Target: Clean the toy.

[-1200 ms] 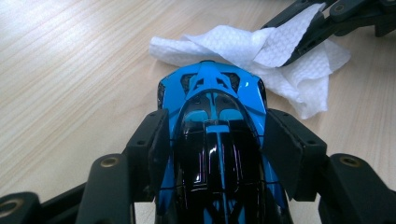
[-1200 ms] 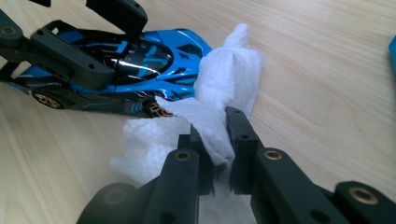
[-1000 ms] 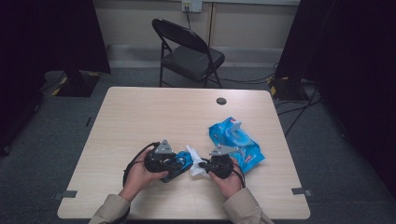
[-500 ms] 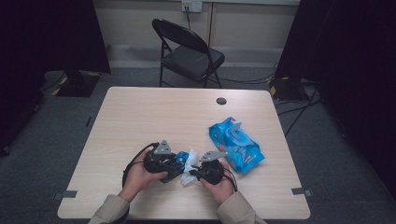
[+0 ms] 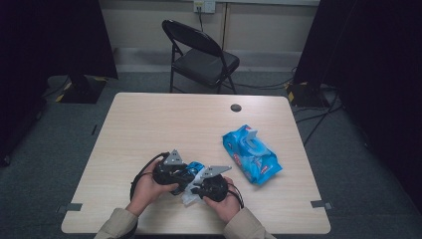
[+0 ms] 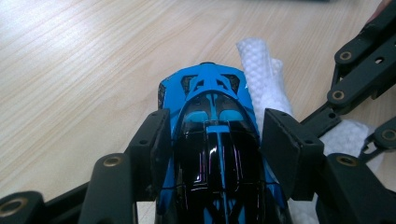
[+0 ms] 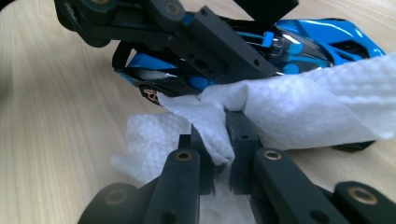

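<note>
The left gripper (image 6: 215,140) clamps the blue toy car (image 6: 212,116) near the table's (image 5: 149,124) six-o'clock edge. The right gripper (image 7: 219,140), pinching a white wipe (image 7: 299,102), has slid leftward from the wipes pack (image 5: 251,154) at three o'clock, now pressing against the car.

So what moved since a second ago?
The right tongs, pinching the white wipe, slid left and nearer the person, along the blue toy car. The left tongs kept the car clamped in the same spot. The blue wipes pack stayed where it lay on the table.
</note>
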A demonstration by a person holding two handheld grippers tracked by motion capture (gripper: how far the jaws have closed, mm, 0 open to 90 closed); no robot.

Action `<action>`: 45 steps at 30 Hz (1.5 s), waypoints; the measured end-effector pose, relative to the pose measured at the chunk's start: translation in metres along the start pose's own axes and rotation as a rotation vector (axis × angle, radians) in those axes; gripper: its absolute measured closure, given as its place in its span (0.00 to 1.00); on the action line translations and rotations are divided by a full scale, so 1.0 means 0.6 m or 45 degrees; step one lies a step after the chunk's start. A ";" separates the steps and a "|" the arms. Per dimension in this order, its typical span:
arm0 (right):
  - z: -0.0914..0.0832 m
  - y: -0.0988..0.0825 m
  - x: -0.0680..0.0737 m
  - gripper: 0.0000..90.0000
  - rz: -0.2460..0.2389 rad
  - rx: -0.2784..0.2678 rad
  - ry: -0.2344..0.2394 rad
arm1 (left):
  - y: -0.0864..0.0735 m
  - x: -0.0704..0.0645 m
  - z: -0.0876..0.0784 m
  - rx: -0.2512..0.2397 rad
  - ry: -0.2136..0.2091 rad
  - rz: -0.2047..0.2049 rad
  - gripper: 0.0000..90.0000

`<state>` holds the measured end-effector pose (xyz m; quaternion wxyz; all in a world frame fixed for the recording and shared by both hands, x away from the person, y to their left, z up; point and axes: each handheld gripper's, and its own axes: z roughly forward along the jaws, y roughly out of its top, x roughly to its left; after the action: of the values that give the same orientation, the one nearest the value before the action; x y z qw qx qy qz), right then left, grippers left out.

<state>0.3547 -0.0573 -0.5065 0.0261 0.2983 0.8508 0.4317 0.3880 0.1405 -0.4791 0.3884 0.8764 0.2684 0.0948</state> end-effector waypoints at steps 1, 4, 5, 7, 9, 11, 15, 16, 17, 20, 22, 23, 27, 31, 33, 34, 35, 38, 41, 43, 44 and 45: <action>0.001 0.001 0.001 0.93 0.001 0.004 0.007 | 0.000 0.000 0.000 -0.002 -0.001 -0.001 0.48; 0.003 0.001 0.004 0.93 -0.002 0.006 0.036 | 0.000 0.000 0.000 0.004 0.001 0.006 0.48; 0.004 0.001 0.005 0.93 0.002 0.007 0.044 | 0.000 0.000 0.000 0.005 0.002 0.007 0.48; 0.007 0.002 0.010 0.93 -0.006 0.010 0.054 | 0.000 0.000 0.000 0.005 0.003 0.007 0.48; 0.011 0.003 0.016 0.93 -0.006 0.010 0.079 | 0.000 0.000 0.000 0.005 0.003 0.000 0.48; 0.014 0.005 0.022 0.93 -0.019 0.014 0.084 | 0.001 0.000 -0.001 0.010 0.002 -0.001 0.48; 0.019 0.006 0.032 0.93 -0.032 0.019 0.106 | 0.000 0.000 -0.001 0.009 0.003 -0.001 0.48; 0.021 0.006 0.034 0.93 -0.037 0.021 0.118 | 0.000 -0.001 -0.001 0.008 0.003 -0.002 0.48; 0.022 0.006 0.037 0.93 -0.032 0.019 0.130 | 0.000 0.000 -0.001 0.006 0.004 0.003 0.48; 0.030 0.008 0.049 0.93 -0.050 0.020 0.149 | 0.000 -0.001 -0.001 0.007 0.006 0.002 0.48; 0.034 0.010 0.056 0.93 -0.069 0.023 0.152 | 0.000 -0.001 -0.001 0.007 0.006 -0.005 0.48; 0.036 0.011 0.060 0.93 -0.078 0.026 0.153 | 0.000 -0.001 -0.002 0.006 0.006 -0.007 0.48; 0.039 0.013 0.063 0.93 -0.092 0.028 0.154 | -0.001 -0.001 -0.002 0.004 0.007 -0.012 0.48; 0.042 0.013 0.067 0.93 -0.103 0.034 0.181 | -0.001 -0.001 -0.003 0.006 0.011 -0.008 0.48; 0.045 0.015 0.073 0.93 -0.118 0.036 0.195 | -0.001 -0.001 -0.003 0.013 0.014 -0.009 0.49; 0.047 0.016 0.075 0.93 -0.126 0.036 0.203 | -0.001 -0.002 -0.003 0.004 0.013 -0.016 0.49; 0.048 0.016 0.078 0.93 -0.134 0.035 0.213 | -0.002 -0.002 -0.003 0.003 0.013 -0.022 0.49; 0.047 0.016 0.081 0.93 -0.144 0.037 0.227 | -0.003 0.001 -0.004 -0.001 0.005 -0.019 0.50; 0.037 0.015 0.076 0.93 -0.135 0.026 0.231 | -0.004 0.001 -0.004 -0.010 0.003 -0.025 0.50; 0.025 0.015 0.073 0.93 -0.137 0.021 0.215 | -0.003 0.000 -0.004 -0.003 0.006 -0.020 0.50; 0.018 0.015 0.070 0.93 -0.132 0.018 0.210 | -0.003 0.001 -0.004 0.000 0.007 -0.016 0.50; 0.011 0.014 0.066 0.93 -0.127 0.012 0.198 | -0.003 0.001 -0.004 -0.002 0.005 -0.019 0.50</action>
<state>0.3286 -0.0277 -0.4959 -0.0199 0.2211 0.8661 0.4478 0.3867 0.1433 -0.4787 0.3891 0.8739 0.2756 0.0941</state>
